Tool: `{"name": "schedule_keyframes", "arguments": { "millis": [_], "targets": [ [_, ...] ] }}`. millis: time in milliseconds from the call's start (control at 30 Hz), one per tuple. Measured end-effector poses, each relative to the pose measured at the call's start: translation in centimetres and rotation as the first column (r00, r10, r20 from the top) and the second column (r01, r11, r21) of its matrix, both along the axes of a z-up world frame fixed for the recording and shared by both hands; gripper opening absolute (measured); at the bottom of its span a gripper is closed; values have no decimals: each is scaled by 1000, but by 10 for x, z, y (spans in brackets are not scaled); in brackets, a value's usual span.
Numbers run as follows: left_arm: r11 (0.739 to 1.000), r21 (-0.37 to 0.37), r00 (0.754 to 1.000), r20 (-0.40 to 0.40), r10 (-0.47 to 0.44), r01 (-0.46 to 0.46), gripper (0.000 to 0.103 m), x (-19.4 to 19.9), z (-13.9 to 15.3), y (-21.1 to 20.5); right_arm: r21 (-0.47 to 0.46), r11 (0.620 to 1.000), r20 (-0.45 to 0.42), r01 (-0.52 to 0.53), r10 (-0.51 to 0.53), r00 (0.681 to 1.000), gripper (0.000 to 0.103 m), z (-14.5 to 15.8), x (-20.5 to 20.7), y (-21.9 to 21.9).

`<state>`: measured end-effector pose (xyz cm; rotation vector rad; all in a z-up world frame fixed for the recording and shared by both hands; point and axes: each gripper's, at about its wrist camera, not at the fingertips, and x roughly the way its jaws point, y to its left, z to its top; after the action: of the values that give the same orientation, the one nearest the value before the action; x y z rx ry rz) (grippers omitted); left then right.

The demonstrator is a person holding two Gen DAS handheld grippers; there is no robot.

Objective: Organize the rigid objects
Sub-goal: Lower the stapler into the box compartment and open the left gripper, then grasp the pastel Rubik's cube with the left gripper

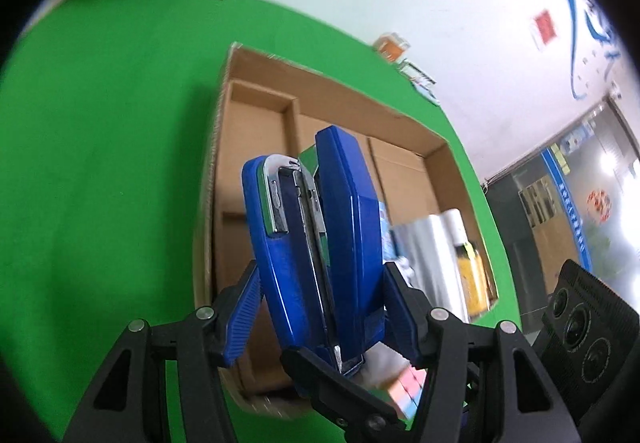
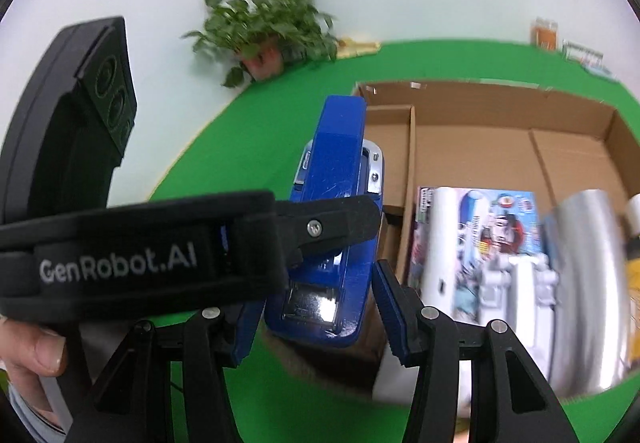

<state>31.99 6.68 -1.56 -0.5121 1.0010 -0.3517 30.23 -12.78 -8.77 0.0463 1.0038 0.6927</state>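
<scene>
1. The left gripper (image 1: 320, 307) and the right gripper (image 2: 316, 307) both clamp the blue stapler (image 1: 316, 243), jaws about half open, pads pressed to its sides.
2. The stapler hangs over the near left part of the cardboard box (image 1: 436, 155) on the green table (image 1: 100, 147).
3. A silver bottle (image 2: 584, 283) and a picture card (image 2: 480, 227) lie inside the box.
</scene>
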Motion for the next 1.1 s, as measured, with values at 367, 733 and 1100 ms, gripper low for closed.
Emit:
{"name": "schedule_keyframes", "arguments": {
  "millis": [367, 733, 1100],
  "targets": [
    [999, 50, 1000, -3, 22, -22, 51, 2, 3, 13, 16, 1000, -43, 3, -3, 999, 63, -27, 10, -3],
    [862, 347, 859, 482, 173, -368, 87, -118, 56, -47, -133, 984, 303, 123, -78, 950, 94, -5, -63, -74],
    [829, 408, 860, 485, 157, -382, 87, -164, 40, -115, -115, 974, 384, 194, -137, 913, 96, 6, -101, -147]
  ]
}}
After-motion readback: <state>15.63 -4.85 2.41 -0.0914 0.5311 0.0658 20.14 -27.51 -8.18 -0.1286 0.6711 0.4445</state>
